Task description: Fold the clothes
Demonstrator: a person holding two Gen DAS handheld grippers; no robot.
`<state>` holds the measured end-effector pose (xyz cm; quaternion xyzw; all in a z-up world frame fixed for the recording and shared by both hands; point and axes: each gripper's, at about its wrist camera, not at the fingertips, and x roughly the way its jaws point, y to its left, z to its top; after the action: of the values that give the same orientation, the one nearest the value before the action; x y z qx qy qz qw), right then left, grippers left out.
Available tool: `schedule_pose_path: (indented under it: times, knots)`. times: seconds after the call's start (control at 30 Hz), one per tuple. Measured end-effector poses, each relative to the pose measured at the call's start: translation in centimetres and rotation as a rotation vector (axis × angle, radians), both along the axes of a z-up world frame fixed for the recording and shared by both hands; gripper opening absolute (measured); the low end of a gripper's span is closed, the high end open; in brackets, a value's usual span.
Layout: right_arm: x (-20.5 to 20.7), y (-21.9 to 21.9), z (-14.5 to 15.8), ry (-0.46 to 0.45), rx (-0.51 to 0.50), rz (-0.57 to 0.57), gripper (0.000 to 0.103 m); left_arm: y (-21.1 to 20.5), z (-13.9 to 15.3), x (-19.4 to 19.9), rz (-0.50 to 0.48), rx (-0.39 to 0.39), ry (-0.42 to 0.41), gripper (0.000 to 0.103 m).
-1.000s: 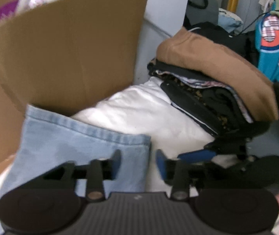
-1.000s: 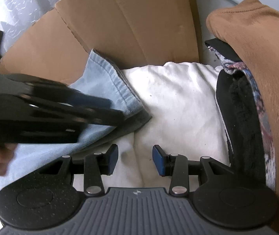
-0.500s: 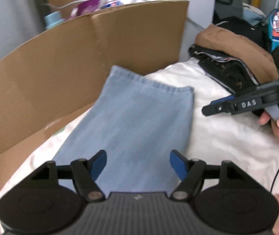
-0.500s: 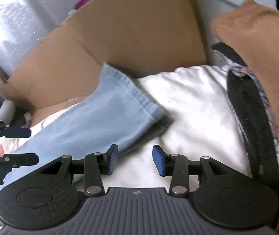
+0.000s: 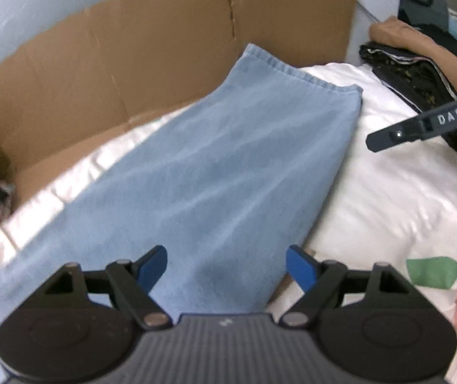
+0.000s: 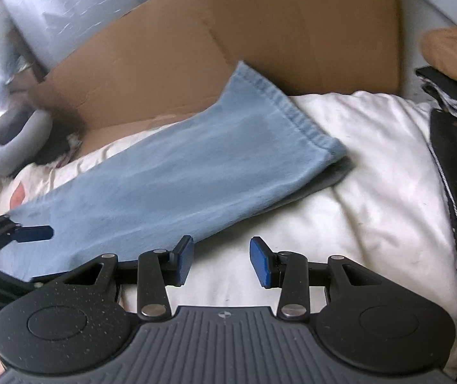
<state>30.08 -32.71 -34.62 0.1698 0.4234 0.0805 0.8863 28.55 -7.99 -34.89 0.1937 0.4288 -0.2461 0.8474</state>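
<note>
White bedding (image 5: 388,192) holds jeans (image 5: 228,166) between cardboard (image 5: 132,48) and possibly folded clothes (image 6: 452,102); both claws (image 5: 226,264) (image 6: 222,257) gape empty.

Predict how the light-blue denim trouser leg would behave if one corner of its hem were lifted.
The denim leg lies flat with soft ripples, so it would likely droop, not stay stiff. Its stitched hem looks thicker, probably easier to grip without slipping.

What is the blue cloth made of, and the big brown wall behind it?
The blue cloth looks like denim: faded light blue, matte, with a stitched hem at its far end. The brown wall looks like cardboard: flat, dull tan, with a fold crease and a raw cut edge along the top.
</note>
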Motion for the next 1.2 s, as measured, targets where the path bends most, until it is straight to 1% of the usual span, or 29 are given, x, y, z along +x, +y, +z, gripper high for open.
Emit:
schedule_pose_path:
  times: [0.1,0.17,0.23,0.3,0.33,0.43,0.5,0.6,0.7,0.73,0.8,0.87,0.9,0.97,1.03,1.07,1.13,1.2]
  knots:
    - [0.0,0.9,0.2,0.003,-0.007,0.017,0.046,0.6,-0.4,-0.3,0.011,0.006,-0.017,0.085]
    - [-0.1,1.6,0.2,0.009,-0.004,0.024,0.046,0.7,-0.8,-0.4,0.02,0.009,-0.013,0.087]
    - [-0.2,2.2,-0.1,0.02,-0.01,0.029,0.047,1.0,-1.2,-0.6,0.022,-0.004,-0.006,0.094]
    - [-0.1,2.9,-0.6,0.04,-0.024,0.028,0.051,1.1,-1.6,-1.0,0.011,0.001,-0.02,0.098]
    - [-0.1,3.3,-0.7,0.044,-0.031,0.029,0.056,1.0,-1.9,-1.2,0.001,0.013,-0.027,0.099]
    - [0.0,4.3,-1.1,0.052,-0.047,0.047,0.056,0.6,-3.1,-1.8,-0.03,0.062,-0.036,0.099]
    - [0.1,4.9,-1.3,0.062,-0.045,0.049,0.056,0.4,-3.8,-1.9,-0.034,0.105,-0.057,0.099]
    - [0.2,5.6,-1.5,0.07,-0.042,0.057,0.056,0.2,-4.4,-1.9,-0.043,0.137,-0.091,0.102]
    - [0.1,6.3,-1.5,0.073,-0.05,0.078,0.056,0.1,-4.3,-1.9,-0.039,0.156,-0.135,0.102]
    - [0.0,6.4,-1.7,0.075,-0.053,0.082,0.056,0.0,-4.2,-1.8,-0.037,0.161,-0.151,0.097]
    - [-0.1,6.7,-2.0,0.081,-0.061,0.09,0.056,0.1,-3.7,-1.9,-0.037,0.162,-0.181,0.091]
    - [-0.1,7.0,-2.3,0.082,-0.066,0.094,0.056,0.4,-2.8,-2.1,-0.033,0.146,-0.202,0.09]
    - [-0.1,7.0,-2.3,0.078,-0.065,0.091,0.056,0.6,-2.3,-2.2,-0.029,0.13,-0.21,0.089]
    - [-0.1,7.0,-2.3,0.073,-0.058,0.087,0.056,1.1,-1.4,-2.3,-0.016,0.081,-0.216,0.078]
    - [0.0,7.2,-2.0,0.052,-0.067,0.097,0.056,1.5,-0.7,-2.2,0.0,0.032,-0.212,0.058]
    - [0.1,7.3,-1.8,0.042,-0.071,0.101,0.056,1.6,-0.4,-2.1,0.003,0.01,-0.205,0.051]
    - [0.3,7.6,-1.5,0.022,-0.078,0.112,0.056,1.6,0.0,-2.0,-0.006,-0.024,-0.184,0.024]
    - [0.6,7.9,-1.1,0.002,-0.081,0.123,0.056,1.4,0.1,-1.7,-0.022,-0.038,-0.166,0.011]
